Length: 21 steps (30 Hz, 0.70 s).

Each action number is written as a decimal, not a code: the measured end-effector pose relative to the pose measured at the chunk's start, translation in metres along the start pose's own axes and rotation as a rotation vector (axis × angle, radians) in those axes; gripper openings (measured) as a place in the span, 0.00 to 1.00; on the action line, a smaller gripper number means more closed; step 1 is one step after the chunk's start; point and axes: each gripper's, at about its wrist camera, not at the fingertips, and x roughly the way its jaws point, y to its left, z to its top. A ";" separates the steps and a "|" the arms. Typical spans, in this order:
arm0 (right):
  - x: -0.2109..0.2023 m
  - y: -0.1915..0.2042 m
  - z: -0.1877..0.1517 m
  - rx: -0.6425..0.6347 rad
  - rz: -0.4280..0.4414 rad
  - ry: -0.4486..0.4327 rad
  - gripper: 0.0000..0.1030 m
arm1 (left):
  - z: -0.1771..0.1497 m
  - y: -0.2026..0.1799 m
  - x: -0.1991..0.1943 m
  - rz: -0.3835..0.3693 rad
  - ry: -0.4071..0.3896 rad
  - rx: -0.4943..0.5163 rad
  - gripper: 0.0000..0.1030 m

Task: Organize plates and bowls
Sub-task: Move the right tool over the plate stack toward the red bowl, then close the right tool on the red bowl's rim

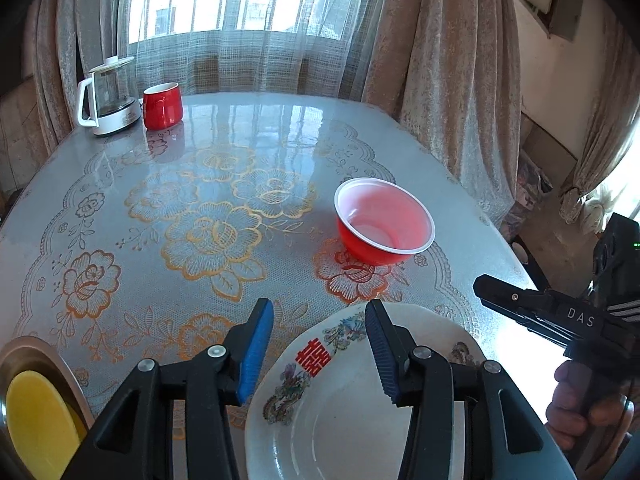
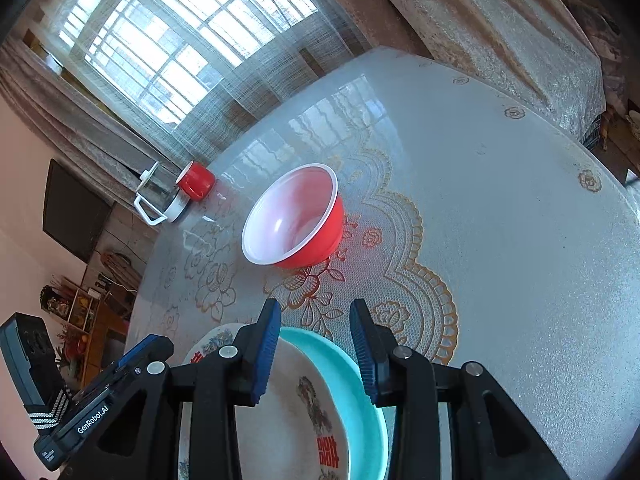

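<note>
Just below left claw (image 1: 320, 344): patterned plate (image 1: 332, 420).

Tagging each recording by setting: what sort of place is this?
Most likely a home dining room: a round table with a floral lace cover, a glass kettle beside a red mug, and a curtained window.
</note>
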 end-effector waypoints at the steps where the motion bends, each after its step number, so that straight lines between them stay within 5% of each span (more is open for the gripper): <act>1: 0.003 -0.001 0.004 0.003 0.004 0.003 0.35 | 0.004 -0.003 0.004 0.000 0.003 0.003 0.47; 21: 0.052 -0.014 0.069 0.027 0.010 0.025 0.35 | 0.062 -0.019 0.087 0.024 0.090 -0.061 0.50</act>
